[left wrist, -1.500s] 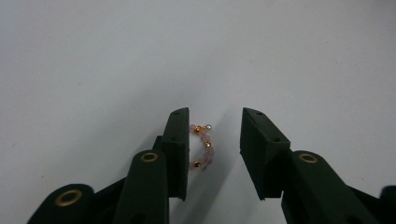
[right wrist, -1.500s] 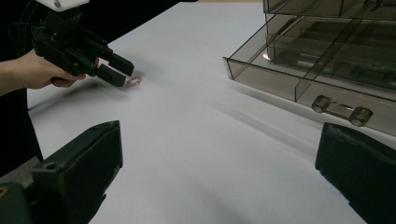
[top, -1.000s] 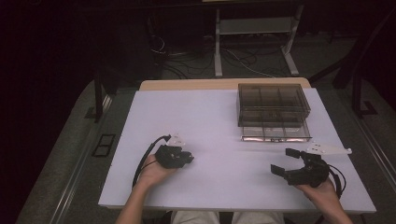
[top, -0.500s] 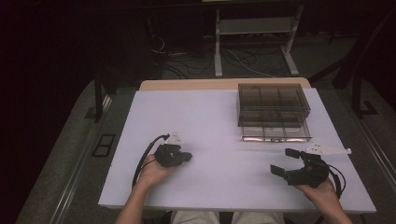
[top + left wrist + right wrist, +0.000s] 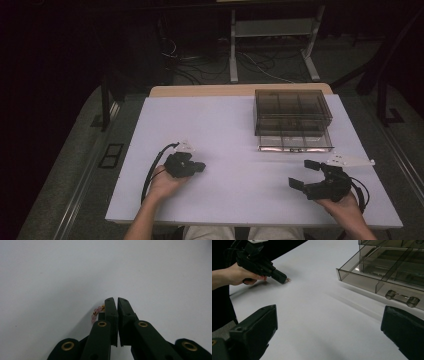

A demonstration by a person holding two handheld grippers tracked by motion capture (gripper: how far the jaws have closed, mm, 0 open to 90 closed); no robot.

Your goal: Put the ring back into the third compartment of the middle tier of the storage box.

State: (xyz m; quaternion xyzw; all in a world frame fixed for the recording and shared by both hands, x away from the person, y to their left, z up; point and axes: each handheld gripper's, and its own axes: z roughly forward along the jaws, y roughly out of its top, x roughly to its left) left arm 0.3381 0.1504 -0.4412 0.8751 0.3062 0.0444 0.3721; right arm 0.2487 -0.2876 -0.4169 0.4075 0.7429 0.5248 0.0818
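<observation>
The left claw [image 5: 117, 301] has just been closing and now pinches a pink bead string [image 5: 96, 313] off the bench [image 5: 225, 130]; the right claw [image 5: 306, 173] is spread.

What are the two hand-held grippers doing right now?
Left hand-held gripper: closed on a pink bead chain.
Right hand-held gripper: open, holding nothing.

Left tongs [image 5: 200, 166] closed, tips low; right tongs [image 5: 301, 173] wide open, level.

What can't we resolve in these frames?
- Beaded piece, left gripper view: mostly hidden behind the left gripper; full shape unclear.
- Same piece, high view: too small to see.
- Drawer unit, right gripper view: cut off by the top and right edges; contents unreadable through the smoky plastic.
</observation>
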